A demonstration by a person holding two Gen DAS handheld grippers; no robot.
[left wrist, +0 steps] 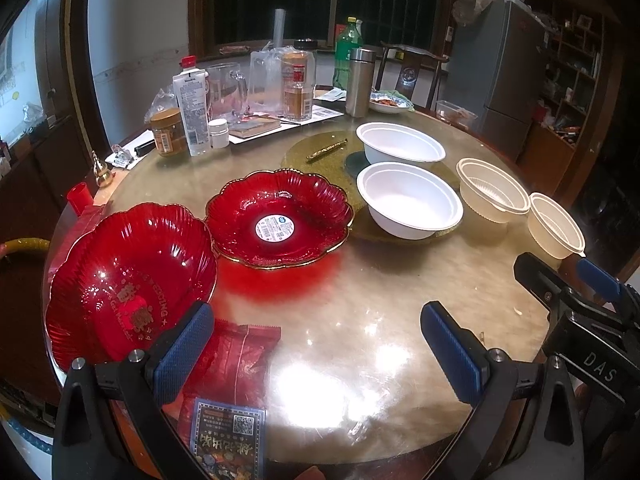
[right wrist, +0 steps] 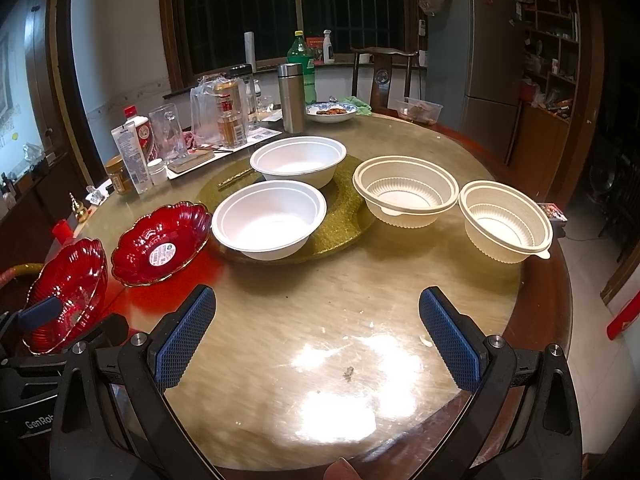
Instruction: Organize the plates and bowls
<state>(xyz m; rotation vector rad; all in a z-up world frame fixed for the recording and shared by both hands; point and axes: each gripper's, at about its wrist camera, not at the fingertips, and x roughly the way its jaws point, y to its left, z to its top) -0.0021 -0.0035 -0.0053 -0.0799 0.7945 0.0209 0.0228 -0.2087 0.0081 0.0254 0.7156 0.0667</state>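
Two red scalloped glass plates lie at the table's left: one with a white sticker [left wrist: 280, 218] [right wrist: 162, 244], and one nearer and tilted [left wrist: 128, 280] [right wrist: 68, 292]. Two white bowls [left wrist: 400, 142] [left wrist: 408, 204] sit on a gold round mat [right wrist: 344, 216]. Right of them stand two cream ribbed bowls [right wrist: 406, 190] [right wrist: 506, 226]. My left gripper [left wrist: 316, 344] is open over bare tabletop, its left finger beside the tilted plate's rim. The right gripper [right wrist: 316, 332] is open too, holding nothing, short of the bowls.
Bottles, jars, a steel flask [right wrist: 291, 98] and a blue-rimmed dish of food [right wrist: 331, 113] crowd the far side. A red packet [left wrist: 228, 364] lies at the near left edge. A chair [right wrist: 382, 76] and a fridge [right wrist: 490, 60] stand beyond the round table [right wrist: 400, 288].
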